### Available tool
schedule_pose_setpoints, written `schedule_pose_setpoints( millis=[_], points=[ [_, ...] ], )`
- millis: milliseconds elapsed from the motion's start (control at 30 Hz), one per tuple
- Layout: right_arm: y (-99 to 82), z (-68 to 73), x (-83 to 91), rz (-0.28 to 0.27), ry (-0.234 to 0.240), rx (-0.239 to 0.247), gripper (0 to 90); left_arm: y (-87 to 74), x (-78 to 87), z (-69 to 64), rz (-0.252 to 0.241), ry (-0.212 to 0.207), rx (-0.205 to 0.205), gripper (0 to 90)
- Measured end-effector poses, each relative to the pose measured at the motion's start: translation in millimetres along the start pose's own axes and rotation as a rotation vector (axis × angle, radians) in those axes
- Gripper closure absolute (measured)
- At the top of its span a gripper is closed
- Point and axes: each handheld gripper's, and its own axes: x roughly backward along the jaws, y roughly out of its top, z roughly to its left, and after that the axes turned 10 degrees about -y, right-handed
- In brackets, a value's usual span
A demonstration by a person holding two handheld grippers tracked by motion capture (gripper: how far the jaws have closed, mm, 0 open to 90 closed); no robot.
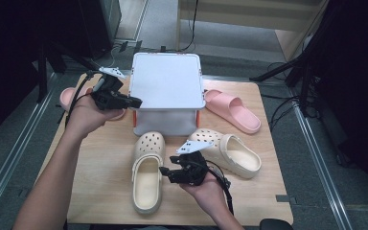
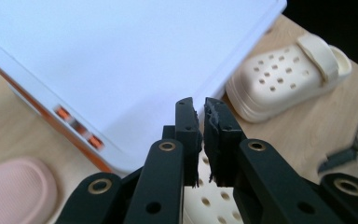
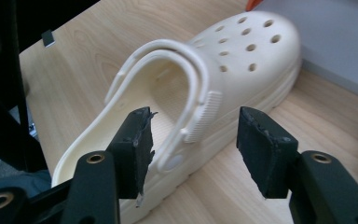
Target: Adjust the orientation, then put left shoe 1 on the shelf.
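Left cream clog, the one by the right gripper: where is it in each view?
High view: left cream clog lies low and centre, toe toward the white box, just left of the right gripper.
Left gripper view: its perforated toe shows at the bottom, behind the shut jaws.
Right gripper view: it runs across the middle, side wall between the open jaws.
Shared landmark: the white box.

1. Pink slide (image 1: 72,98) at far left, partly hidden behind the left gripper (image 1: 135,101).
2. Box front (image 1: 165,122), mostly tucked under its white lid (image 1: 166,79).
3. Orange latches (image 2: 77,126), blurred.
4. Cream clog heel (image 3: 81,158), hidden behind a black pad.
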Motion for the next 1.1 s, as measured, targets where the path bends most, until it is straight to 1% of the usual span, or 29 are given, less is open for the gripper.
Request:
schedule_pose_setpoints(
  millis=[33,67,133,167,233,267,333,367,400,433,500,600,733,800,900,1000,1033,1100],
  points=[
    [-1.1,2.7,-0.7,0.003,0.0,-0.003,44.7,0.0,0.0,0.0,0.0,0.0,0.0,84.4],
    [-2.3,4.8,-1.6,0.006,-0.006,-0.007,44.0,3.4,-2.8,5.5,0.002,-0.004,-0.001,84.4],
    [-3.5,6.2,-2.6,0.009,-0.011,-0.01,43.3,3.8,-4.8,7.7,0.003,0.001,0.003,84.4],
    [-5.9,8.8,-3.8,0.007,-0.024,-0.024,41.4,3.9,-10.0,12.3,0.01,0.009,-0.004,84.3],
    [-6.4,9.3,-4.3,0.01,-0.03,-0.026,40.7,3.9,-13.0,14.0,0.007,0.012,-0.005,83.9],
    [-6.7,9.9,-5.2,0.014,-0.036,-0.03,39.4,4.1,-17.0,16.1,0.012,0.01,-0.017,83.9],
    [-6.9,12.0,-9.3,0.012,-0.047,-0.054,37.3,3.8,-22.9,18.5,0.019,0.022,-0.026,82.7],
    [-6.9,12.0,-9.3,0.012,-0.047,-0.054,37.3,3.8,-22.9,18.5,0.019,0.022,-0.026,82.8],
    [-7.2,12.7,-10.4,0.012,-0.046,-0.062,36.6,3.8,-23.1,20.6,0.01,0.011,-0.027,82.8],
    [-8.8,15.6,-14.5,0.016,-0.045,-0.074,35.4,3.9,-22.7,23.6,0.003,0.013,-0.019,82.9],
    [-10.0,18.8,-17.8,0.029,-0.048,-0.065,34.3,3.9,-21.9,26.1,0.0,0.011,-0.012,83.0],
    [-11.7,22.9,-20.8,0.031,-0.056,-0.057,33.8,3.8,-20.8,27.1,-0.001,0.027,-0.009,82.6],
    [-12.9,25.6,-22.0,0.034,-0.054,-0.061,33.3,3.6,-20.8,28.1,-0.004,0.022,-0.009,81.7],
    [-12.7,27.9,-25.1,0.041,-0.069,-0.048,32.7,3.0,-20.6,29.0,-0.008,0.018,-0.01,81.6],
    [-11.2,27.9,-29.3,0.05,-0.076,-0.058,32.7,2.4,-19.4,29.2,-0.005,0.022,-0.017,81.7],
    [-10.6,27.8,-34.7,0.053,-0.087,-0.076,32.8,2.0,-18.9,31.2,-0.01,0.01,-0.004,82.1],
    [-10.6,27.8,-34.7,0.053,-0.087,-0.076,32.8,2.0,-18.9,31.2,-0.01,0.01,-0.004,82.3],
    [-11.5,27.8,-39.3,0.053,-0.096,-0.096,33.7,1.9,-18.8,31.1,-0.01,0.013,-0.005,82.5]
  ],
)
